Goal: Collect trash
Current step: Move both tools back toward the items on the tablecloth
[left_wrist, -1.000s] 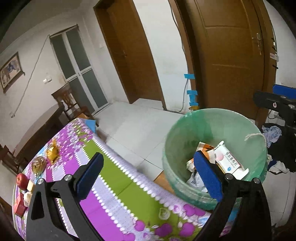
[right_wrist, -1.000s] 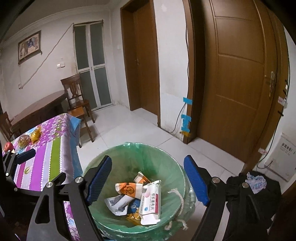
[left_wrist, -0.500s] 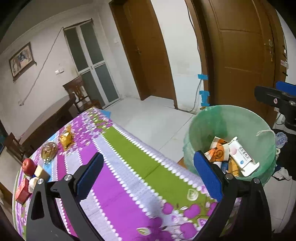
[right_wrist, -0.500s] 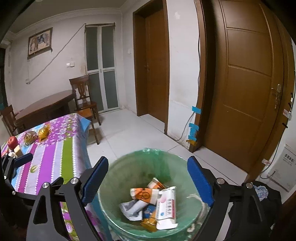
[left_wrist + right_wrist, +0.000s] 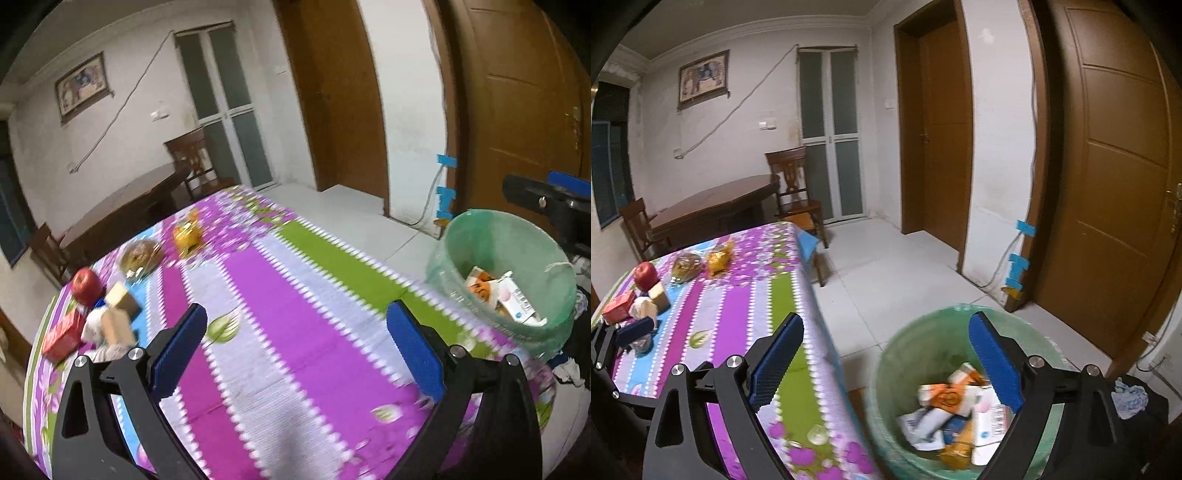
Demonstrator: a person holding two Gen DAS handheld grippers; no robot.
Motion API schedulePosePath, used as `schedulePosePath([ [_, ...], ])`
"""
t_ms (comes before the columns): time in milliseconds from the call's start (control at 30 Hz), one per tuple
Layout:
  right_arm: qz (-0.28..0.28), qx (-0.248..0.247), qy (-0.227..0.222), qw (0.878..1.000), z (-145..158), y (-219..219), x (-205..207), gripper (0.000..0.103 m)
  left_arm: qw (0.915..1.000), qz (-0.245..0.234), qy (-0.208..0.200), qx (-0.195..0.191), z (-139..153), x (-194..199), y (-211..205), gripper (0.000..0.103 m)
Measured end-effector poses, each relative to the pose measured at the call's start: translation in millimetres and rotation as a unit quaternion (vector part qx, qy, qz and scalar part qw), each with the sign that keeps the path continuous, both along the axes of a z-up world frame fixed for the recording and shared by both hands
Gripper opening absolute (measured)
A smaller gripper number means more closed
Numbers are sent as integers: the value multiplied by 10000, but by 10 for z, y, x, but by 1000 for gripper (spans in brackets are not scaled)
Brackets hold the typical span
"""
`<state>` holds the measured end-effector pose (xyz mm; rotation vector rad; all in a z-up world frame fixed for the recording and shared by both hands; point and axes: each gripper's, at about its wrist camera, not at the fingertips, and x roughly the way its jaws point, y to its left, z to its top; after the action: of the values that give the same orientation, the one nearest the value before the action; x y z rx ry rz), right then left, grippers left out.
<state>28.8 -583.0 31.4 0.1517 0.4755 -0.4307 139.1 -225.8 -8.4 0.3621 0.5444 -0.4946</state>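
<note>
The left gripper (image 5: pixel 295 347) hung with blue-padded fingers (image 5: pixel 179 347) spread wide and empty above the purple, green and white striped tablecloth (image 5: pixel 280 295). Beyond its left finger lay a red apple (image 5: pixel 86 282), a red carton (image 5: pixel 62 334) and crumpled wrappers (image 5: pixel 107 325). The right gripper (image 5: pixel 886 365), likewise splayed and empty, framed the green-lined round trash bin (image 5: pixel 923 343), holding discarded packets (image 5: pixel 956 410), by its right finger.

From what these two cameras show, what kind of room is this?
Probably a dining room in a home: a table with a flowered cloth, a wooden chair beside a second wooden table, and a lined bin.
</note>
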Motion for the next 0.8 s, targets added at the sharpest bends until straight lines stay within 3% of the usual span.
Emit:
schedulePosePath([
  [267, 559, 219, 122, 9981, -121, 466, 479, 92, 9974, 682, 162, -145, -47, 236, 770, 94],
  [467, 1587, 436, 218, 9861, -162, 1066, 1000, 92, 9877, 1490, 301, -372, 9, 542, 1640, 94],
  [600, 2521, 547, 365, 9655, -117, 1696, 1609, 85, 9721, 2262, 266, -568, 93, 878, 2299, 94],
  [700, 3121, 713, 674, 9450, -101, 2152, 2212, 68, 9486, 3103, 78, -616, 95, 1120, 2741, 94],
  [800, 3347, 756, 1092, 9329, -161, 2609, 2909, 55, 9212, 3787, -18, -889, 50, 1218, 3071, 94],
])
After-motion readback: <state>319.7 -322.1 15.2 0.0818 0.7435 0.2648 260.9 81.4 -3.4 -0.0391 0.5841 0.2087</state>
